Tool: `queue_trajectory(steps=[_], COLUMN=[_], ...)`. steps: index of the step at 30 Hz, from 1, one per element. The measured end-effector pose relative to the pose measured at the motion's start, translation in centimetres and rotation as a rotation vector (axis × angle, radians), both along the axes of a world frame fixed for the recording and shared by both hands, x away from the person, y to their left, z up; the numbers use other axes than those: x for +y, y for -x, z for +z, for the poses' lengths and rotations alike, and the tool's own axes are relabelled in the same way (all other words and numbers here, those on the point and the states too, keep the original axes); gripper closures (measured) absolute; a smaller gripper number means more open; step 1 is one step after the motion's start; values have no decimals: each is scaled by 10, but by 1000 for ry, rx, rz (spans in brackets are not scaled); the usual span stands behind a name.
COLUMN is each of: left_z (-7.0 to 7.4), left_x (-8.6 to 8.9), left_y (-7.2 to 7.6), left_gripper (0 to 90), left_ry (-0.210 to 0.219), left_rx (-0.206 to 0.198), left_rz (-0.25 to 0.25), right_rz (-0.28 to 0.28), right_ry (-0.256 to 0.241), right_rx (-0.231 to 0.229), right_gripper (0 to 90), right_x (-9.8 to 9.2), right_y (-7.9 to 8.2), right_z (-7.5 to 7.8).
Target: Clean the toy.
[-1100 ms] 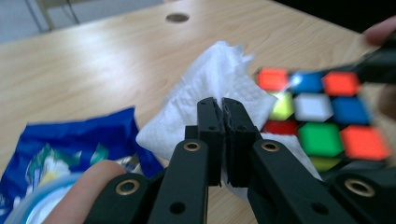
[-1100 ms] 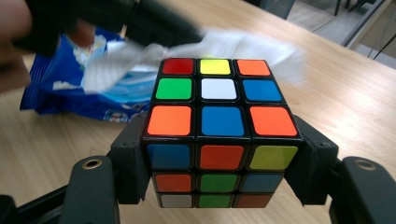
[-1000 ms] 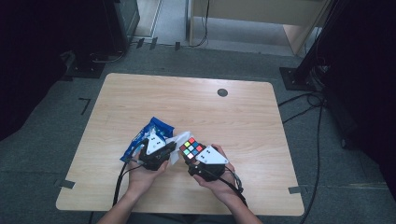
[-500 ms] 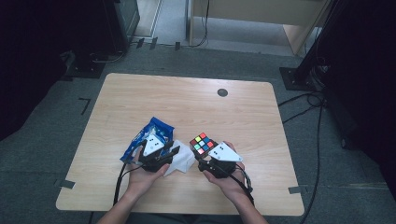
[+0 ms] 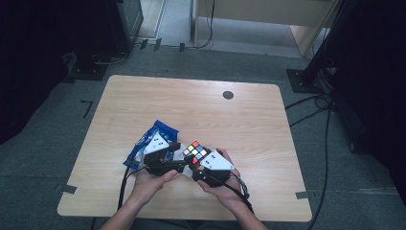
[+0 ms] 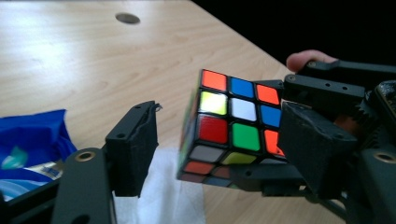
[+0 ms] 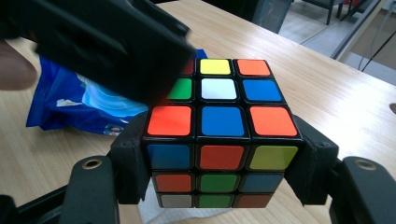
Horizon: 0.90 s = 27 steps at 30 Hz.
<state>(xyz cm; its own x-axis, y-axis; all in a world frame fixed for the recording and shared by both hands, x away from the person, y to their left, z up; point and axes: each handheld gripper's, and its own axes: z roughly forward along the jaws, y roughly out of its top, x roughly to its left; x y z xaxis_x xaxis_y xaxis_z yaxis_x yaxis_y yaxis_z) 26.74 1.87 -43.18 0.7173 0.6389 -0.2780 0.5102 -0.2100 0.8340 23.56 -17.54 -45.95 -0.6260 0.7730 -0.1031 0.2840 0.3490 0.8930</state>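
A scrambled colour cube (image 7: 219, 116) is clamped by its sides in my right gripper (image 7: 219, 154), held just above the table. In the high view the cube (image 5: 195, 151) sits between the two hands near the front edge, with the right gripper (image 5: 197, 162) behind it. My left gripper (image 6: 219, 135) is open and straddles the cube (image 6: 229, 126). Its right jaw overlaps the cube's coloured face and its left jaw stands apart from it. From above, the left gripper (image 5: 176, 152) meets the cube from the left.
A blue snack packet (image 5: 153, 136) lies left of the hands, also seen as the packet (image 7: 79, 102). A white tissue (image 6: 163, 196) lies on the wooden table (image 5: 249, 129) under the cube. A dark round grommet (image 5: 228, 95) sits far back. Cables trail off the front edge.
Half a second ago the right gripper held the cube farther right; it has come back left, so the cube now sits between the left gripper's jaws. The left hand has barely moved.
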Motion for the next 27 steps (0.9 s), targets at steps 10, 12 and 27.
queue_trajectory(steps=[10, 12, 27], left_z=[-6, -7, -8], left_x=[-16, -16, -8], left_y=[-2, -2, -5], left_gripper=[258, 281, 342], left_ry=[-103, -99, -70], left_rx=[51, 56, 59], left_rz=[-10, -12, -53], right_rz=[13, 17, 41], right_ry=[62, 72, 68], right_rx=[-47, -59, -76], right_gripper=[348, 348, 343], right_x=[13, 14, 13], right_y=[4, 5, 6], right_z=[-2, -1, -3])
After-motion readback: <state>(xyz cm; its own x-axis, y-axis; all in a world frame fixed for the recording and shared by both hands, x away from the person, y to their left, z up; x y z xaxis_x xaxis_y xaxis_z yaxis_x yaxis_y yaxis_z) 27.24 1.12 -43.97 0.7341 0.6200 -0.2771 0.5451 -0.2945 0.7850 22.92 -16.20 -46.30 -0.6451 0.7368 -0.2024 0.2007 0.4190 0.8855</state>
